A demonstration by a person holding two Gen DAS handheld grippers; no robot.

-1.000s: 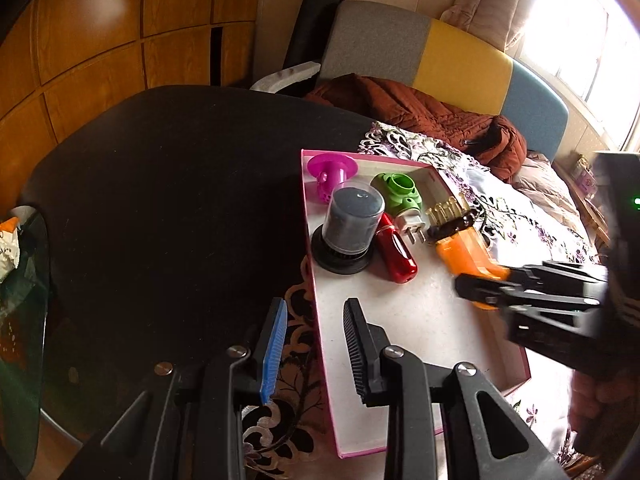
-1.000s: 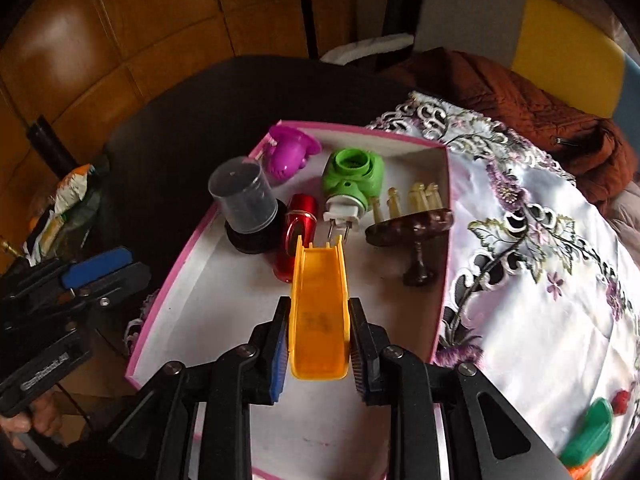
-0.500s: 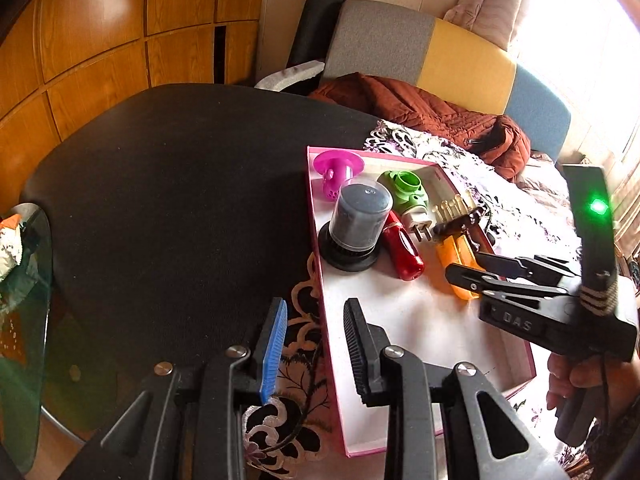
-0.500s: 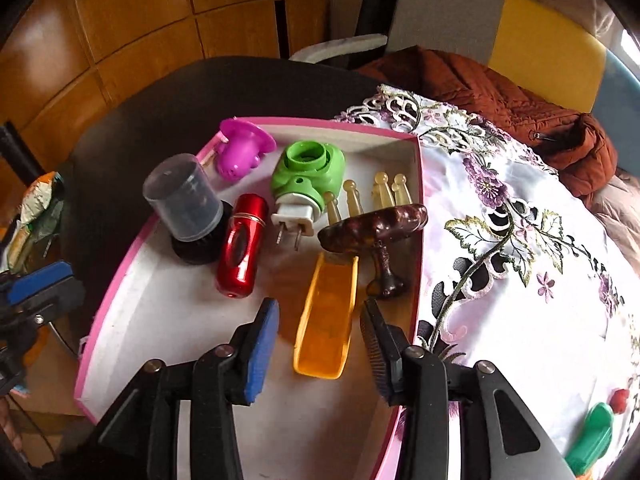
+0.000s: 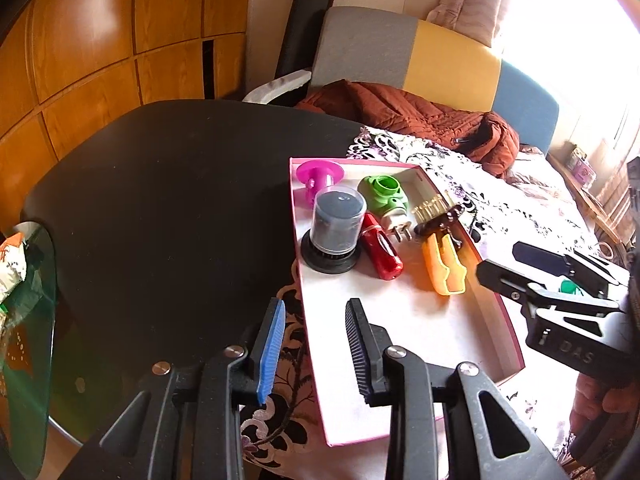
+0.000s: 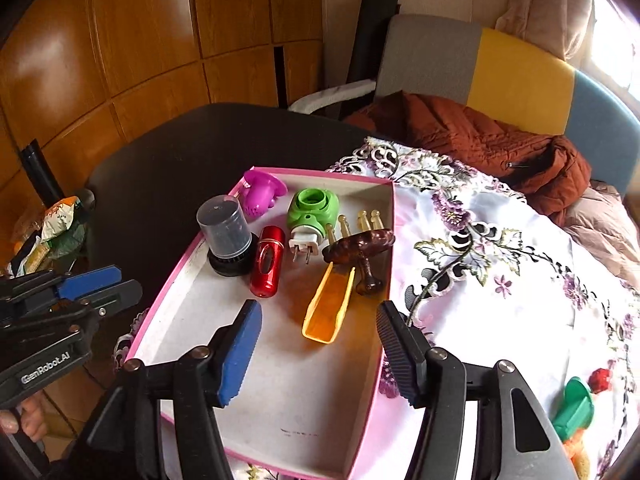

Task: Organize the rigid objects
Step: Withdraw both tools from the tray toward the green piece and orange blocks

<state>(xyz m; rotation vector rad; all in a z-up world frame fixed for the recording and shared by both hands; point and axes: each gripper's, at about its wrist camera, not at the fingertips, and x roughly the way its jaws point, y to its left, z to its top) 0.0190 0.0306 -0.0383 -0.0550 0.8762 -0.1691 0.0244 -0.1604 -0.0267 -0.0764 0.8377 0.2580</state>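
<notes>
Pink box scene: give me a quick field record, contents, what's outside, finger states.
container: pink-rimmed box, on a floral cloth
far row: magenta funnel, green plug-in unit, brown massage brush
near row: capped black cylinder, red lighter-like case, orange scoop
outside box: green and orange toy on the cloth
right gripper: fingers just opened, empty, scoop released
left gripper: fingers slightly apart, empty

Wooden wall panels (image 5: pixel 100 40) stood behind the dark table (image 5: pixel 160 200); a grey, yellow and blue sofa (image 6: pixel 520 72) sat beneath a bright window (image 5: pixel 568 20).
</notes>
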